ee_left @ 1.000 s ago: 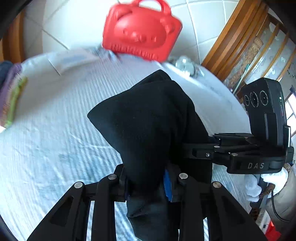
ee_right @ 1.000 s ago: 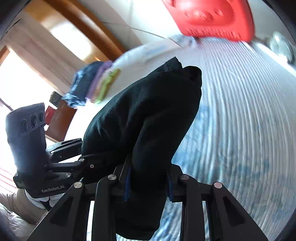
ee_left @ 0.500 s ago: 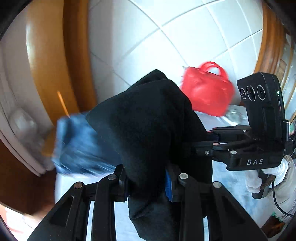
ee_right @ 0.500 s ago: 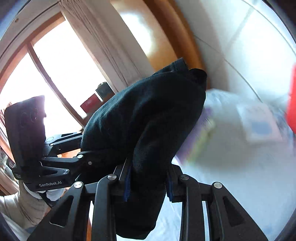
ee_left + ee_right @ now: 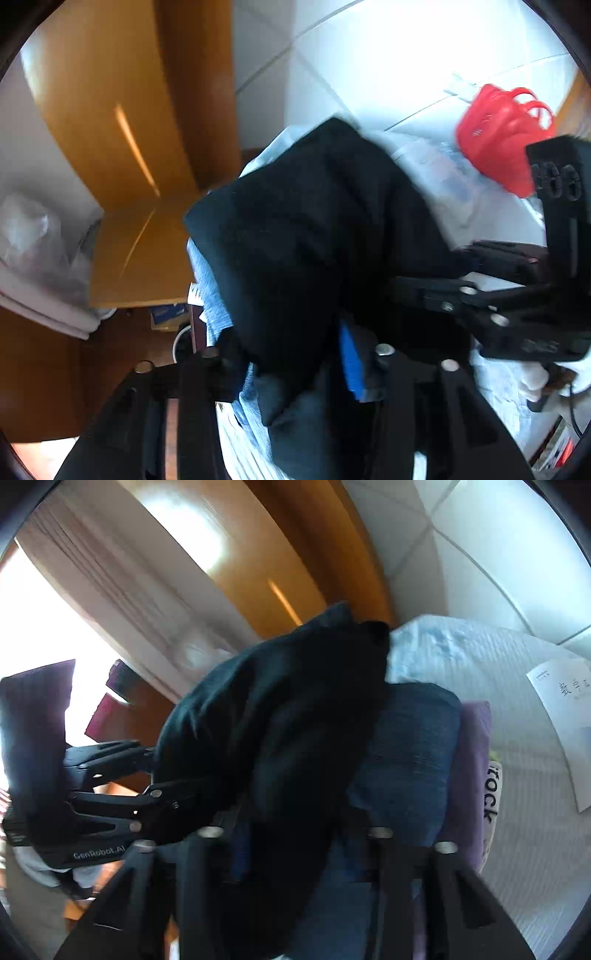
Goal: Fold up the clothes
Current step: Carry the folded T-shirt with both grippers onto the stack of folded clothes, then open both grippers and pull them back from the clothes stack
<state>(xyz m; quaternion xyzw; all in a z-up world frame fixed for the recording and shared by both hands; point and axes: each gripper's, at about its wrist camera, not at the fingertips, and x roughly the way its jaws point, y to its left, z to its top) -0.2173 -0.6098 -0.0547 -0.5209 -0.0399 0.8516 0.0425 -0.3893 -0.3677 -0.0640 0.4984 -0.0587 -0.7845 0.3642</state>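
Note:
A folded black garment (image 5: 314, 236) hangs between both grippers and fills the middle of both views (image 5: 280, 738). My left gripper (image 5: 295, 354) is shut on its lower edge, and a blue pad shows beside the cloth. My right gripper (image 5: 295, 838) is shut on the same garment from the other side. Each gripper shows in the other's view, the right one (image 5: 443, 295) and the left one (image 5: 155, 775). Just under the garment lies a folded blue denim piece (image 5: 410, 753) on top of a purple folded piece (image 5: 476, 768).
The stack sits at the corner of a white striped bed cover (image 5: 517, 672). A white paper sheet (image 5: 565, 720) lies on the bed. A red bag (image 5: 498, 140) stands at the far side. A wooden door frame (image 5: 122, 129) and tiled wall are behind.
Both grippers have swung left with the black garment, from over the open bed to over the stack of folded clothes at the bed's corner. Both stay shut on it.

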